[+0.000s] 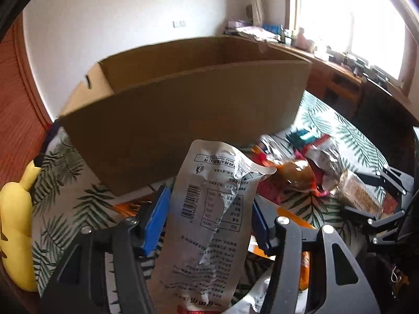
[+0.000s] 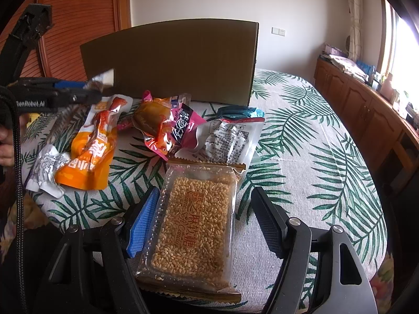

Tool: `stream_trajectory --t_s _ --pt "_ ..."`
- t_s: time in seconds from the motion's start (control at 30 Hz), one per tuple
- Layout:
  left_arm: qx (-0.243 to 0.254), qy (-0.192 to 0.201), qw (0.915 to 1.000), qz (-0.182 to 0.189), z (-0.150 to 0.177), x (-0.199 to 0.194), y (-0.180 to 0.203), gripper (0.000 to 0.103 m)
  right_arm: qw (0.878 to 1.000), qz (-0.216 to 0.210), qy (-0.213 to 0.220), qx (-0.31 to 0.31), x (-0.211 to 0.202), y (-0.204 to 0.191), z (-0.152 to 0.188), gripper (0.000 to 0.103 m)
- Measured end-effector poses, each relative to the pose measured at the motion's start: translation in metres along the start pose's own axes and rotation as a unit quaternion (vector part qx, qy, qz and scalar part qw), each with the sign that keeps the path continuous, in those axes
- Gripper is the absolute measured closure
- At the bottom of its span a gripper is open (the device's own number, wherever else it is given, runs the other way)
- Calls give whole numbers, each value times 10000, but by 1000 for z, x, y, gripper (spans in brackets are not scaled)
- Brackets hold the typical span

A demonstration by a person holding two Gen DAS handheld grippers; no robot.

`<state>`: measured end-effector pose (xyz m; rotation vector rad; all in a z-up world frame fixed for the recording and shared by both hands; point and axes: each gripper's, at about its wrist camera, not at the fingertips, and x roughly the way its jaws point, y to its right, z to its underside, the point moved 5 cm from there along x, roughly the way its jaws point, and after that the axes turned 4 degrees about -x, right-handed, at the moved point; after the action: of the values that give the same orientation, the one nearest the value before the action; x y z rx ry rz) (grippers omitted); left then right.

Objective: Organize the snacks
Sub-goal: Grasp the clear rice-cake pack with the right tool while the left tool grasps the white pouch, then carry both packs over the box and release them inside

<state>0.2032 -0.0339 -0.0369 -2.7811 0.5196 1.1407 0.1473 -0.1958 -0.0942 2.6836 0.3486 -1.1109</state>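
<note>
My left gripper (image 1: 209, 219) is shut on a silver snack pouch (image 1: 209, 225) with a barcode, held above the table in front of an open cardboard box (image 1: 183, 110). That gripper also shows in the right wrist view (image 2: 94, 89), its tip on the pouch. My right gripper (image 2: 204, 217) is open, its jaws on either side of a clear sesame candy pack (image 2: 193, 230) lying on the leaf-print cloth (image 2: 314, 157). Whether the fingers touch the pack I cannot tell. The box (image 2: 170, 60) stands behind the snack pile.
Loose snacks lie before the box: an orange pouch (image 2: 89, 151), a pink and brown packet (image 2: 162, 123), a silver-white packet (image 2: 230, 141), a crumpled wrapper (image 2: 47, 167). A yellow plush (image 1: 15, 225) sits left. A wooden cabinet (image 2: 366, 110) runs along the right under the window.
</note>
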Motion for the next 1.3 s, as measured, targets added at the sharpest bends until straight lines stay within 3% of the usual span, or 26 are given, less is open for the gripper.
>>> stream_trajectory --t_s 0.1,0.17,0.27,0.8,1.3 --pt "-171 211 9996 10 -4 -8 -12 46 10000 -12 0 -10 1 0 -2 34" --pt "-301 362 9989 -8 -6 -14 -18 46 10000 -36 23 -33 1 -2 -4 52" --pt "-512 545 9972 -3 -6 -25 -30 47 10000 -37 19 -78 1 -3 -5 57" --pt "-826 1163 9898 52 -20 -58 -36 47 9994 -72 345 18 -23 8 -17 58" --pt "-660 1450 9872 13 -77 -85 -33 47 9960 -27 835 -326 -46 11 -86 58"
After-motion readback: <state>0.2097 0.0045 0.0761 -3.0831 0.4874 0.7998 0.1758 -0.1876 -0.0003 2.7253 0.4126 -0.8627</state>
